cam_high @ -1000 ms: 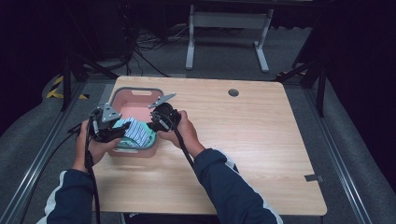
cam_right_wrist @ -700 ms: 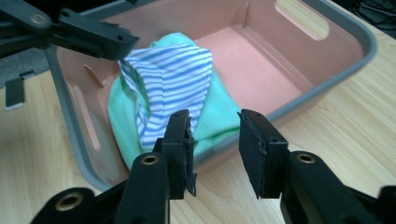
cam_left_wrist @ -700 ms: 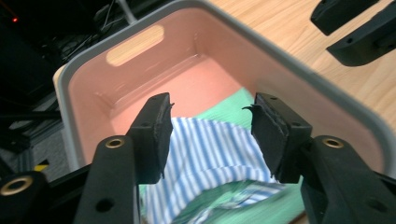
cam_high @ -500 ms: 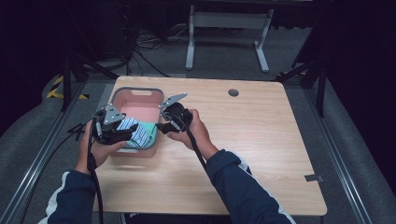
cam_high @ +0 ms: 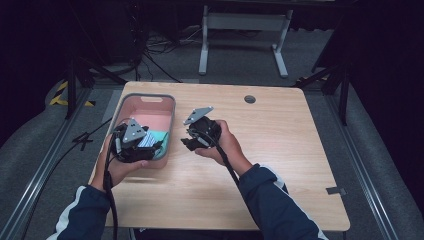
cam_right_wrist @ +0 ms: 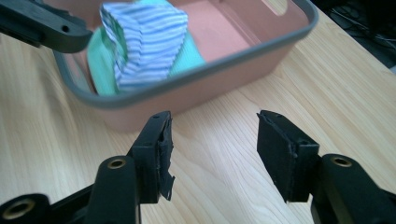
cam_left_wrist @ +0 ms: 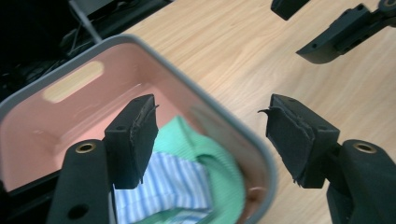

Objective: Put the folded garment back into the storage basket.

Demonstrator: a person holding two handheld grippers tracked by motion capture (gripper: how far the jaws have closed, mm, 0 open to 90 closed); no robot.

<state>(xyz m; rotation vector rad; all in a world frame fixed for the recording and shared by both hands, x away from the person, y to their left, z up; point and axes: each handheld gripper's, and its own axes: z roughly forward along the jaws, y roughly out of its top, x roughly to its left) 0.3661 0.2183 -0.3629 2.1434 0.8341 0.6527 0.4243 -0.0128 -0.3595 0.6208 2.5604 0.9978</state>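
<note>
A blue striped cloth (cam_right_wrist: 144,42) lies folded on a green cloth (cam_left_wrist: 219,172) inside the pink bin (cam_high: 165,100) on the counter (cam_high: 280,150); the left tool (cam_high: 156,146) and right tool (cam_high: 186,139) have just been opening; both hold nothing.

gripper (cam_right_wrist: 212,156): mine, jaws just been opening, nothing between them, over bare wooden surface (cam_right_wrist: 289,79)
bin (cam_right_wrist: 210,88): pink, grey rim, just beyond my jaws
cloth (cam_right_wrist: 144,44): striped, lying on green cloth (cam_right_wrist: 100,65) in the bin
</note>
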